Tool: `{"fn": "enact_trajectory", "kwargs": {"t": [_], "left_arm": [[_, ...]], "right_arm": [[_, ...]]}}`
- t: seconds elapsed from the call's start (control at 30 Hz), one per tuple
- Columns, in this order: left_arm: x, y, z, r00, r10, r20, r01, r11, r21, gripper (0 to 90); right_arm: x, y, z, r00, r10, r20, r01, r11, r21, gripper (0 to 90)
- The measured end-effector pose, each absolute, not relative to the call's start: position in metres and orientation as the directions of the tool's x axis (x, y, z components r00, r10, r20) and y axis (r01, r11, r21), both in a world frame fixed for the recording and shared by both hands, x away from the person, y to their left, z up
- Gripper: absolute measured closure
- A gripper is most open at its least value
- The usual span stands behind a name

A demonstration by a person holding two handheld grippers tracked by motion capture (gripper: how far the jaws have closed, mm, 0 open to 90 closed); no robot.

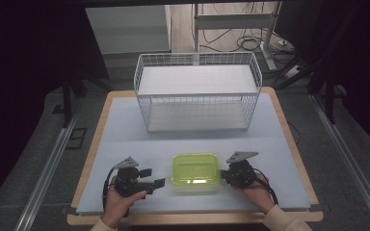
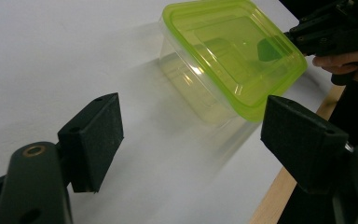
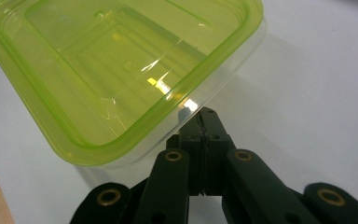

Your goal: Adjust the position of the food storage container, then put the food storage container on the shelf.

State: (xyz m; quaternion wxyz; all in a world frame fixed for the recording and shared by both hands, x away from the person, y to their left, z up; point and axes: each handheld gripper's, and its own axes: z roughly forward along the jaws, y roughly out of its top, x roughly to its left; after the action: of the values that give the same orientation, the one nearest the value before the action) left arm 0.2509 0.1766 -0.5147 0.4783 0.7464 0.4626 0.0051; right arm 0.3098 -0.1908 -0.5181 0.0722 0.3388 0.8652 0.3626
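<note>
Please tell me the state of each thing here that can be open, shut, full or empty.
Box: green lid on, nothing seen inside.
Wire basket: open on top, empty.
Left gripper: open, apart from the box.
Right gripper: shut, tips at the box's rim, nothing between the jaws.

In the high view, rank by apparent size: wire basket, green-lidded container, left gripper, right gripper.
1. wire basket, by far the largest.
2. green-lidded container, clearly smaller than the basket.
3. left gripper and right gripper: each looks smaller than the container, but the two look alike, so they stay unranked.
</note>
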Motion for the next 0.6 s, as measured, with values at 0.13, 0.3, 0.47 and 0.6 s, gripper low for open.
{"fn": "enact_trajectory", "kwargs": {"t": [0.13,0.3,0.47,0.6], "left_arm": [[0.251,0.177,-0.514,0.569,0.696,-0.438,0.686,-0.109,0.719,20.6],[0.251,0.179,-0.515,0.564,0.697,-0.443,0.689,-0.102,0.717,20.9],[0.251,0.179,-0.514,0.561,0.700,-0.442,0.690,-0.101,0.717,20.9],[0.252,0.178,-0.514,0.558,0.700,-0.446,0.693,-0.098,0.714,20.9]], "right_arm": [[0.309,-0.192,-0.517,-0.756,0.642,0.126,0.537,0.498,0.681,89.7],[0.312,-0.210,-0.507,-0.729,0.672,0.132,0.538,0.443,0.717,89.7],[0.311,-0.222,-0.503,-0.715,0.679,0.166,0.551,0.401,0.732,88.1],[0.309,-0.231,-0.500,-0.706,0.673,0.218,0.567,0.353,0.744,81.2]]}}
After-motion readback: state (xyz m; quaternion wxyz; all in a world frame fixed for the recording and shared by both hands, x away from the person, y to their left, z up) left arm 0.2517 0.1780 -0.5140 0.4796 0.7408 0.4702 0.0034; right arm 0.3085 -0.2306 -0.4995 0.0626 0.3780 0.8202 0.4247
